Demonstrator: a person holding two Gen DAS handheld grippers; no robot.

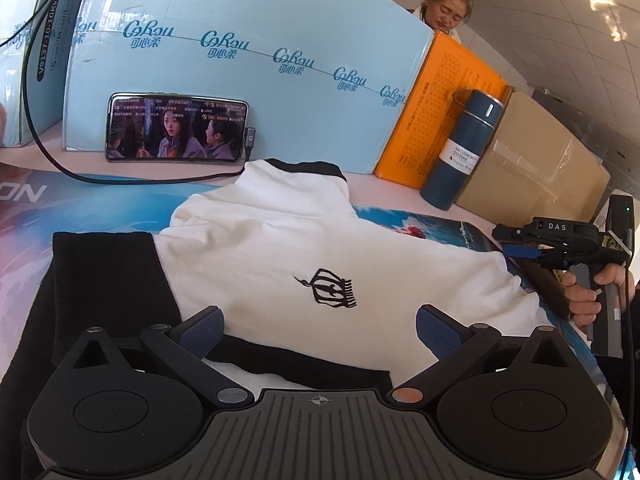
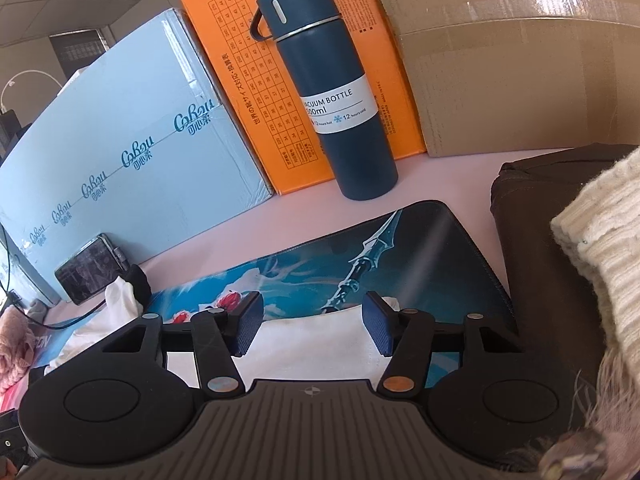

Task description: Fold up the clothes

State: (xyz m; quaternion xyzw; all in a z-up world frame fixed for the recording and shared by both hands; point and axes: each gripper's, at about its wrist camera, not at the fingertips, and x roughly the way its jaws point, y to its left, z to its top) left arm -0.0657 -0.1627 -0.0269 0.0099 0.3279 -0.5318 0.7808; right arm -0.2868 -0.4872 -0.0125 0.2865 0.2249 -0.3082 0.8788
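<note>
I find the white shirt (image 1: 304, 248) spread flat on the mat (image 2: 420, 248), mid-surface, ready for folding. My left claw (image 1: 318, 326) stands spread over its near hem; my right claw (image 2: 312, 322) gapes half-wide above its right edge, pinching nothing.

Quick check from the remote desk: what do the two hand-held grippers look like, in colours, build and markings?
Both match: the left hand-held gripper and the right hand-held gripper have black linkage arms on round black hubs, a ribbed grey body with a crosshair mark, and blue textured pads. Seen side-on, the right one carries "DAS" lettering and a grey handle.
</note>
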